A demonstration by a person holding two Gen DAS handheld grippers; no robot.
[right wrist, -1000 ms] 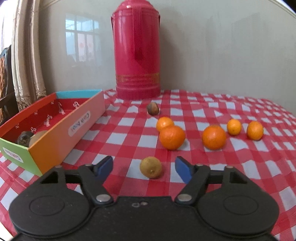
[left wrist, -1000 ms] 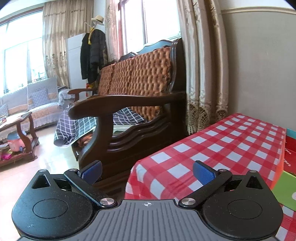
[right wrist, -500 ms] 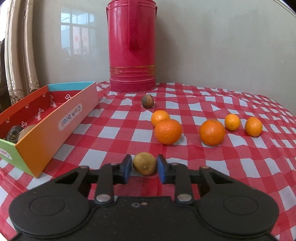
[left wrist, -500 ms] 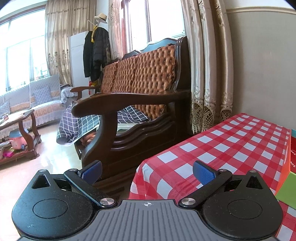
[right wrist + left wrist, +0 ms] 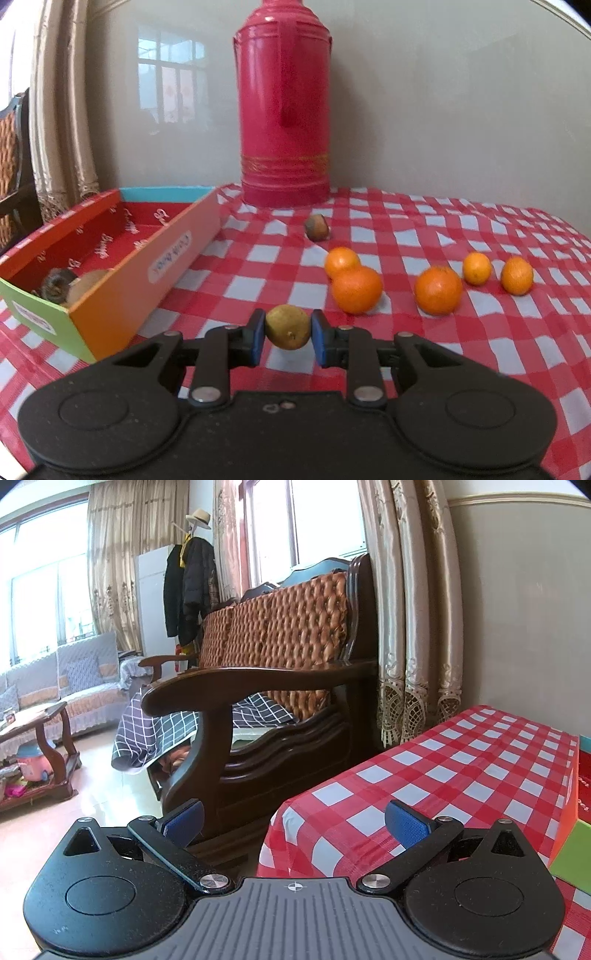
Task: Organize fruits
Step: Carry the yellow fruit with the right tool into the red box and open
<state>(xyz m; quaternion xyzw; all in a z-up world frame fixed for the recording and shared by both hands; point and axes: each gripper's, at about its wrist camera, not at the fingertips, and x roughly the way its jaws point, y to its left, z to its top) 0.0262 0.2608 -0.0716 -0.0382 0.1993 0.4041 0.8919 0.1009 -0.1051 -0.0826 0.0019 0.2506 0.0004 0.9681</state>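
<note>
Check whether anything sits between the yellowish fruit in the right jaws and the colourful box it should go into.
Nothing visible does. The right gripper holds the yellowish fruit; only bare checked tablecloth lies between it and the box, whose orange side wall must be cleared.

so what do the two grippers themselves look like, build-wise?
Both match: the left gripper and right gripper have matte black bodies with two round housings, black linkage bars on silver rivets and blue pads on the fingers. The left has a ribbed grey centre plate with a small crosshair mark. No cables or sleeves visible.
</note>
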